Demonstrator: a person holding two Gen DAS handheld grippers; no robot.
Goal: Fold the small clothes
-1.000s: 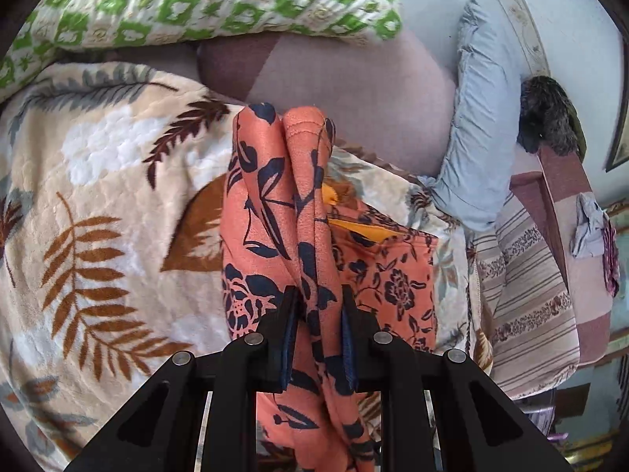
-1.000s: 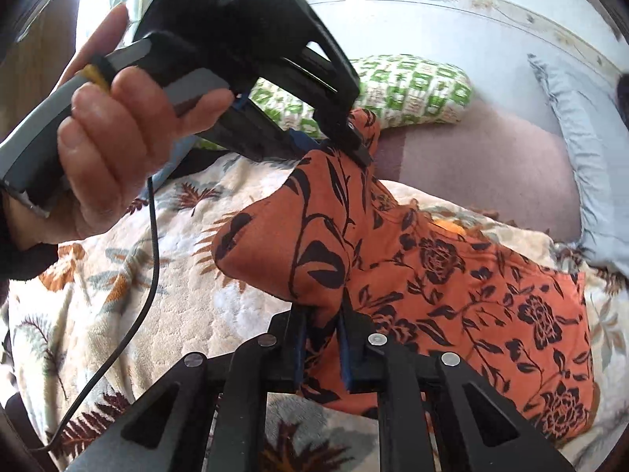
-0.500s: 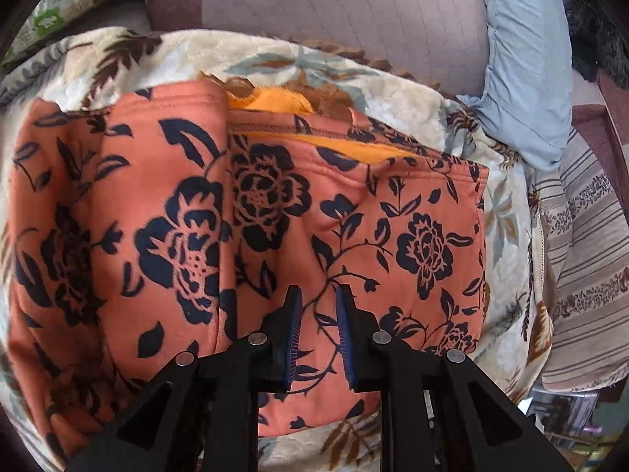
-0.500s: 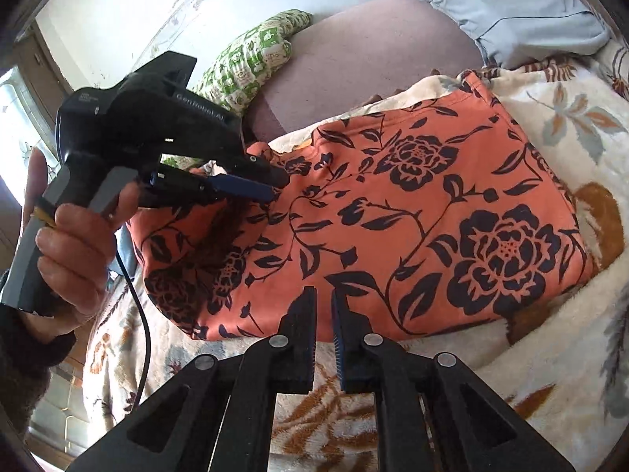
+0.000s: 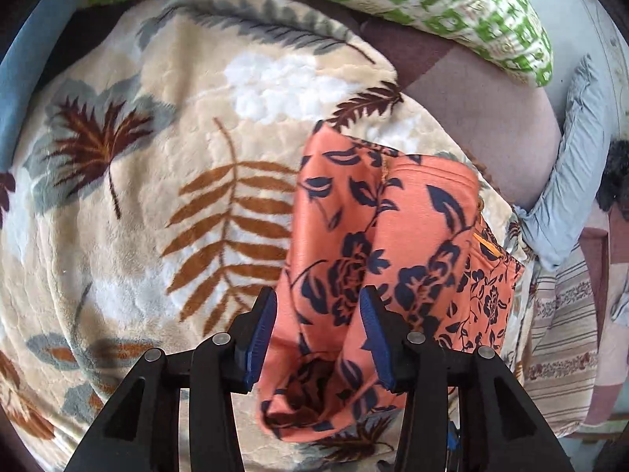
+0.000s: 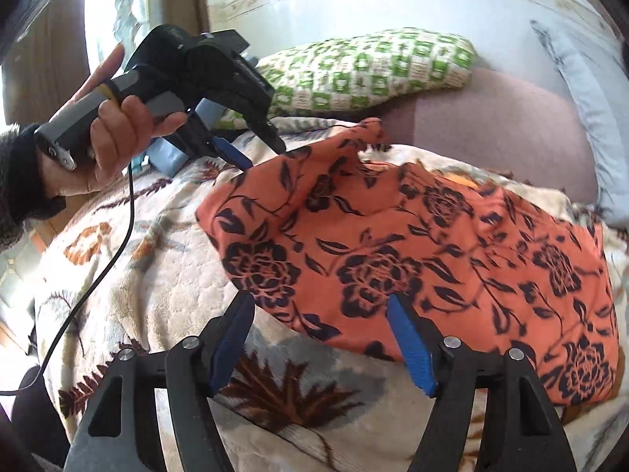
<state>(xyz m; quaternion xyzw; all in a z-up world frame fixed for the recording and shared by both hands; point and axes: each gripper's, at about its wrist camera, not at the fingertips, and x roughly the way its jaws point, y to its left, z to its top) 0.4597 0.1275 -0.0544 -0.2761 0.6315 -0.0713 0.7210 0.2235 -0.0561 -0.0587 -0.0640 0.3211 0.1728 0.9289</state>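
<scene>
Orange, navy-flowered fabric garment (image 6: 412, 244) lies doubled on the leaf-patterned plush blanket (image 5: 157, 196); left gripper (image 5: 318, 330) and right gripper (image 6: 326, 338) both spread wide, evidently releasing the fold.

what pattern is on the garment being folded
Orange garment with dark navy roses and leaves; clearest in the right wrist view.

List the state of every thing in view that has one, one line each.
orange floral garment: lying on the blanket, partly folded, left edge bunched and raised.
left gripper: open, fingers either side of a fabric fold, not clamped.
right gripper: open, at the garment's near edge.
leaf-print blanket: spread flat under the garment.
green patterned pillow: lying at the blanket's far end.
grey-blue pillow: propped against the wall.
</scene>
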